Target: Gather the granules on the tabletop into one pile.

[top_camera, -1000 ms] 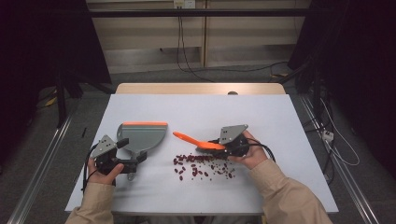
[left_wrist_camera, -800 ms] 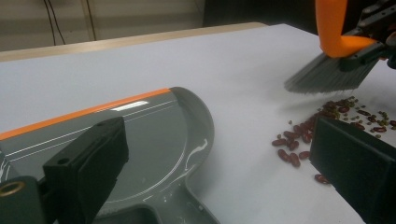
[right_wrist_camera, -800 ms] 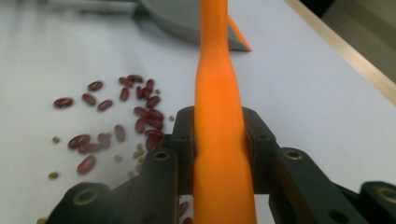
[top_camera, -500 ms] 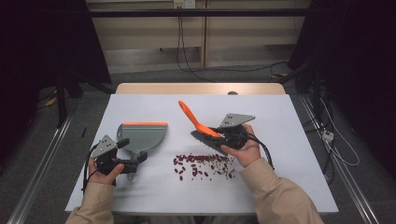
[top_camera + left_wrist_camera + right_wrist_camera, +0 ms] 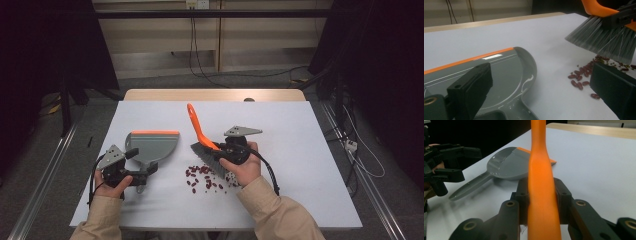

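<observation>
— Why do we keep the brush (image 5: 206, 145) tilted, handle up toward eleven o'clock?

— So its grey bristles can meet the table (image 5: 300, 150) just beside the beans (image 5: 205, 176). The right gripper (image 5: 226, 150) has its jaws closed tight on the smooth orange handle, as the right gripper view makes plain.

— And the dustpan (image 5: 152, 145)?

— It lies flat at nine o'clock from the beans, its orange lip at the far edge. The left gripper (image 5: 141, 172) sits at the handle end; its jaws stand wide apart in the left gripper view, clamping nothing.

— Textures?

— The dustpan is glossy grey plastic, rounded like a scoop. The beans are small, dark red and loosely scattered on matte white, so we judge they'll roll easily.
</observation>
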The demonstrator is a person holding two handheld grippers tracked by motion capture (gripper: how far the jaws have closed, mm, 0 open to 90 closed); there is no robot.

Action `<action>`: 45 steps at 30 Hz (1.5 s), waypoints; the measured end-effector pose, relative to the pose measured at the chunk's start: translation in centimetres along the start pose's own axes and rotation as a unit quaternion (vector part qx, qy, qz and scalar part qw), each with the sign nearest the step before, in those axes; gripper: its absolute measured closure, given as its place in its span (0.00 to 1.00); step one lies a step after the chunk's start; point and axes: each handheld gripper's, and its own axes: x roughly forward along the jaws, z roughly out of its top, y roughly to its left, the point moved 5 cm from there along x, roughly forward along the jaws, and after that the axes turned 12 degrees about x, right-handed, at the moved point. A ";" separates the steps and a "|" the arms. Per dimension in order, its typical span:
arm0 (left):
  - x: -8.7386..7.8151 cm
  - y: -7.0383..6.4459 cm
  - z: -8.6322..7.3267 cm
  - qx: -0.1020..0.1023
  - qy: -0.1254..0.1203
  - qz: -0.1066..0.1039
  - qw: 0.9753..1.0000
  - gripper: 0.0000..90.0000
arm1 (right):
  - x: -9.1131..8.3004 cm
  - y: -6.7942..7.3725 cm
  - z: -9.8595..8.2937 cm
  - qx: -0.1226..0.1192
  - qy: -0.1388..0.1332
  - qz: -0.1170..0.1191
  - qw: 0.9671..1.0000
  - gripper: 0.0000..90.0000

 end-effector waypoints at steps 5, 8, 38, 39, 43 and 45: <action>0.0 0.0 0.0 0.001 0.000 0.000 1.000 0.05 | 0.5 0.6 -0.3 0.034 -0.003 0.006 0.999 0.79; 0.0 -0.1 0.0 0.001 0.000 0.000 1.000 0.05 | 0.8 0.9 -0.7 0.061 -0.007 0.015 0.998 0.79; -0.2 0.0 0.2 0.006 -0.003 0.000 1.000 0.05 | 5.3 1.9 -5.0 0.145 0.049 -0.045 0.987 0.78; -0.1 0.0 0.1 0.006 -0.003 0.000 1.000 0.05 | 5.2 1.8 -5.0 0.143 0.047 -0.049 0.987 0.78; -0.2 0.0 0.2 0.005 -0.004 0.001 1.000 0.05 | 4.7 1.2 -4.9 0.148 0.045 -0.058 0.986 0.78; -0.2 -0.1 0.2 0.005 -0.005 0.002 1.000 0.05 | 4.3 0.8 -4.9 0.152 0.044 -0.063 0.985 0.78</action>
